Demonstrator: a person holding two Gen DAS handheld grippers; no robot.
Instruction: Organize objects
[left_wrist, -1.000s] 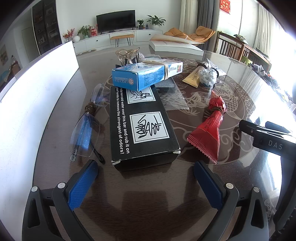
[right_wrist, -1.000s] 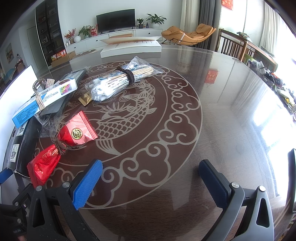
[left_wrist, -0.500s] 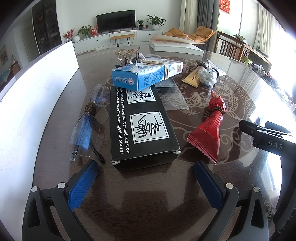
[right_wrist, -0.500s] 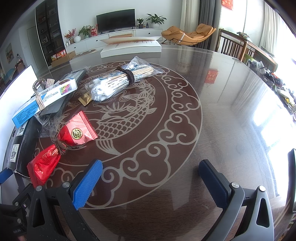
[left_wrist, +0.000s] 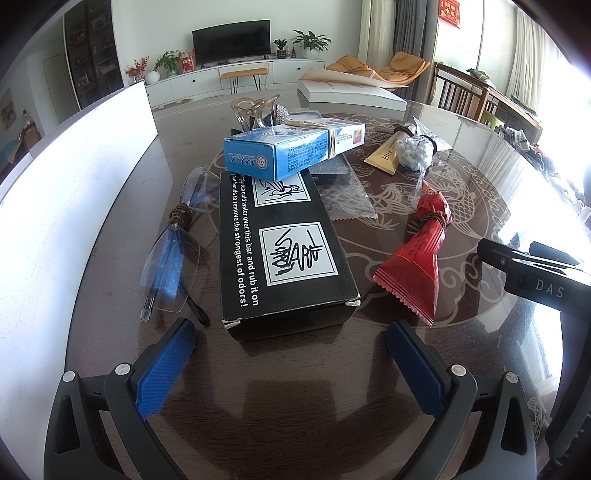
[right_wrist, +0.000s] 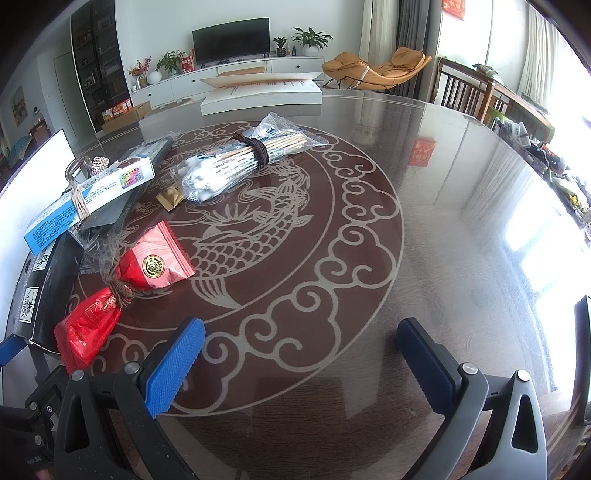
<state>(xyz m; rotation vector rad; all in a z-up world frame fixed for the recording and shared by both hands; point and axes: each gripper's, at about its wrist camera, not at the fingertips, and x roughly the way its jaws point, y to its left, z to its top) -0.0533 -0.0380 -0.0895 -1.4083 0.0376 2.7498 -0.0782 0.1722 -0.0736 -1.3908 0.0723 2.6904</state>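
left gripper (left_wrist: 290, 356) fingers spread, lined up on black box (left_wrist: 284, 254) for grab; right gripper (right_wrist: 301, 350) spread, empty, over bare table (right_wrist: 443, 221).

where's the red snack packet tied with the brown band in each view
Left wrist view: the red snack packet lies right of centre, right of the black box, beyond the open left gripper.
Right wrist view: the same packet lies at lower left, left of the open right gripper.
Shared landmark: the blue carton resting on the black box.
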